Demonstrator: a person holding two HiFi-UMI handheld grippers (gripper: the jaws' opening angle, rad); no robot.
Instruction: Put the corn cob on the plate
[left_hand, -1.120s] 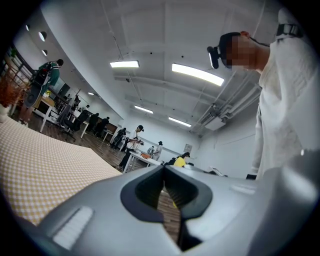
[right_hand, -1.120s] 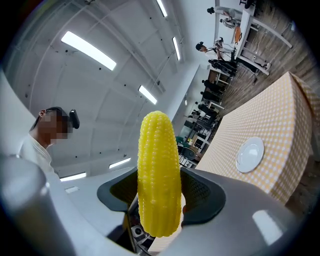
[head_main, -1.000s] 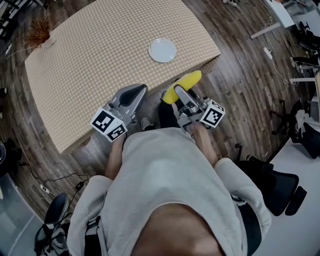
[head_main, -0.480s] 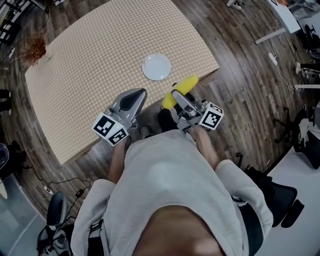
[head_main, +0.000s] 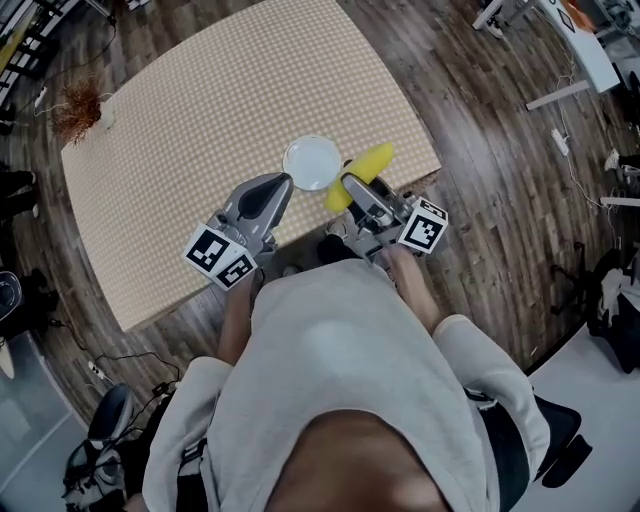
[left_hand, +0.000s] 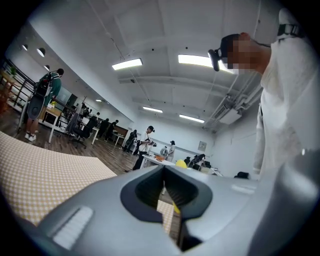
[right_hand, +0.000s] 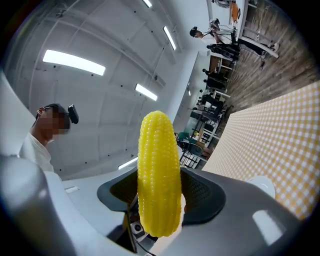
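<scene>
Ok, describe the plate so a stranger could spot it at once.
Find the big table with the checked cloth. Near its edge closest to the person sits a round plate, by the yellow corn cob held in the right gripper. Plain white, it is the only dish there.

The person wears a pale grey sweatshirt with sleeves ending near the elbows. Ahead of the sweatshirt, the left gripper and right gripper are smooth grey shells with dark ribbed pads. Each carries a black-and-white marker cube.

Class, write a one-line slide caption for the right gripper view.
Right gripper clamps a yellow corn cob, with the white plate and checked table beyond.
</scene>
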